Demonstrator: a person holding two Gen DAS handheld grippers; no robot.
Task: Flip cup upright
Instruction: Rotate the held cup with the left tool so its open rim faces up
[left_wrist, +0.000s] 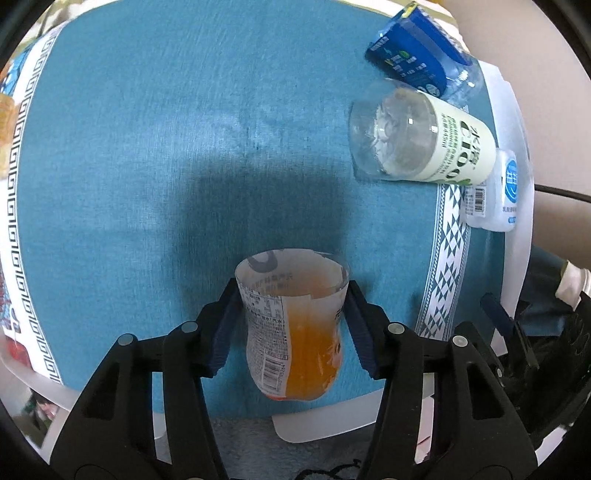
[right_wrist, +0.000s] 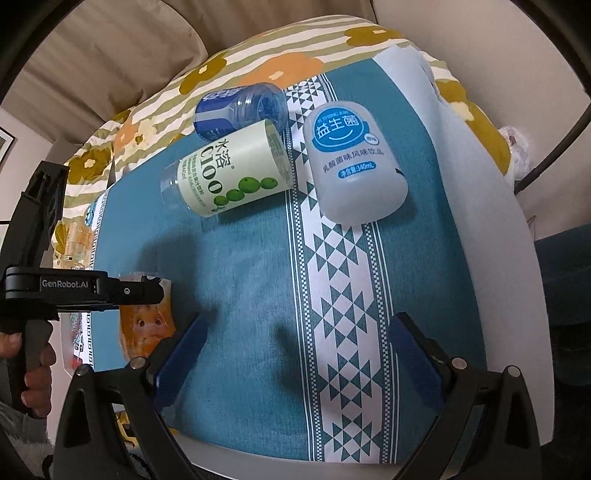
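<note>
An orange cut-bottle cup (left_wrist: 291, 328) with a white label is held between the fingers of my left gripper (left_wrist: 291, 332), which is shut on it, open rim pointing away from the camera, above the near edge of the blue cloth. In the right wrist view the same cup (right_wrist: 147, 325) shows at the left, under the left gripper's body. My right gripper (right_wrist: 295, 350) is open and empty above the blue cloth. A green-labelled cup (right_wrist: 229, 173) lies on its side, also in the left wrist view (left_wrist: 421, 136).
A blue-labelled cup (right_wrist: 240, 107) lies on its side behind the green one. A white cup (right_wrist: 354, 162) with a blue round logo stands mouth-down on the patterned stripe. The blue cloth (right_wrist: 240, 258) covers a white table; a flowered bedspread (right_wrist: 258, 70) lies behind.
</note>
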